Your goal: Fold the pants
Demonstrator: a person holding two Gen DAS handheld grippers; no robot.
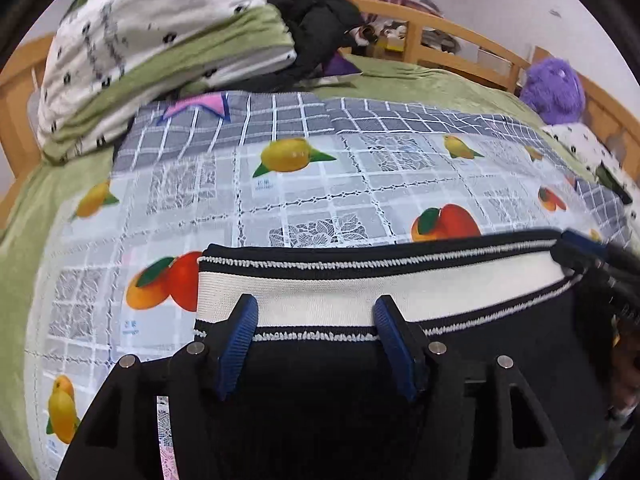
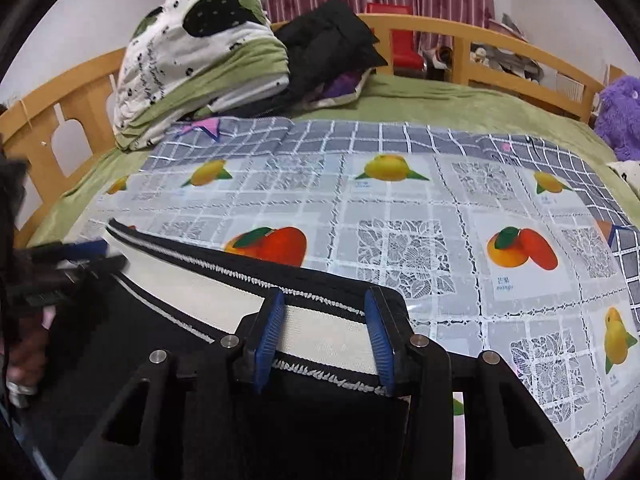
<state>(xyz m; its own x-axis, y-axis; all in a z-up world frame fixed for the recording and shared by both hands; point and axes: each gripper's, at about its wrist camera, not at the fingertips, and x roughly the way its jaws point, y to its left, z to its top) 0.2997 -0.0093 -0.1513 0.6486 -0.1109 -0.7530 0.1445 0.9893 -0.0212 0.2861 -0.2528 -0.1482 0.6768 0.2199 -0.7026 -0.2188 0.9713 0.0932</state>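
The pants (image 1: 500, 344) are black with a cream waistband (image 1: 360, 284) edged in black-and-white stitching. They lie flat at the near edge of the fruit-print cloth (image 1: 320, 192). My left gripper (image 1: 314, 314) is open, its blue pads standing over the waistband's left part. My right gripper (image 2: 324, 306) is open over the waistband's right end (image 2: 320, 328). The right gripper's fingers also show at the waistband's far end in the left wrist view (image 1: 580, 248), and the left gripper's in the right wrist view (image 2: 80, 256).
The cloth covers a green bed (image 2: 440, 100) with a wooden rail (image 2: 500, 40). A pile of folded bedding (image 2: 200, 60) and dark clothes (image 2: 332, 36) sit at the back left. A purple plush toy (image 1: 556, 88) sits at the right.
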